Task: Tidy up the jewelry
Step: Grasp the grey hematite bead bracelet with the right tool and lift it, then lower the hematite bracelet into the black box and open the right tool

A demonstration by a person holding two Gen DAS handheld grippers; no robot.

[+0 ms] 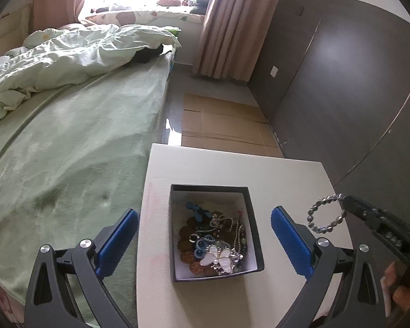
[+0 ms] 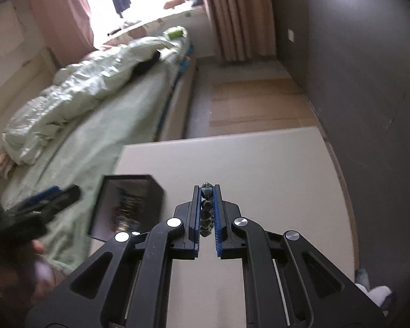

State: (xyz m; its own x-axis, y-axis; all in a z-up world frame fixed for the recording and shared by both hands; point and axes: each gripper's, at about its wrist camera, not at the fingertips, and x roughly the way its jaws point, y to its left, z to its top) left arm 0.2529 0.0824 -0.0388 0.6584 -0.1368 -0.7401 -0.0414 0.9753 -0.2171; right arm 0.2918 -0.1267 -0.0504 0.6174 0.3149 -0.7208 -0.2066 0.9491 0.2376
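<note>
A small black box (image 1: 255, 235) with a white inside stands on a white table (image 1: 259, 172). It holds a tangle of jewelry: a white butterfly piece (image 1: 218, 257), blue pieces and bead strands. My left gripper (image 1: 203, 231) is open, its blue pads on either side of the box, above it. My right gripper (image 2: 207, 190) is shut on a grey beaded bracelet (image 2: 206, 210). In the left wrist view that bracelet (image 1: 326, 213) hangs as a ring from the right gripper (image 1: 348, 201), to the right of the box and above the table. The box (image 2: 150, 188) is blurred in the right wrist view.
A bed with a green sheet (image 1: 68, 142) and a crumpled duvet (image 1: 68, 54) adjoins the table's left side. Flattened cardboard (image 1: 224, 120) lies on the floor beyond the table. A dark wardrobe wall (image 1: 341, 82) runs along the right. Curtains (image 1: 229, 24) hang by the window.
</note>
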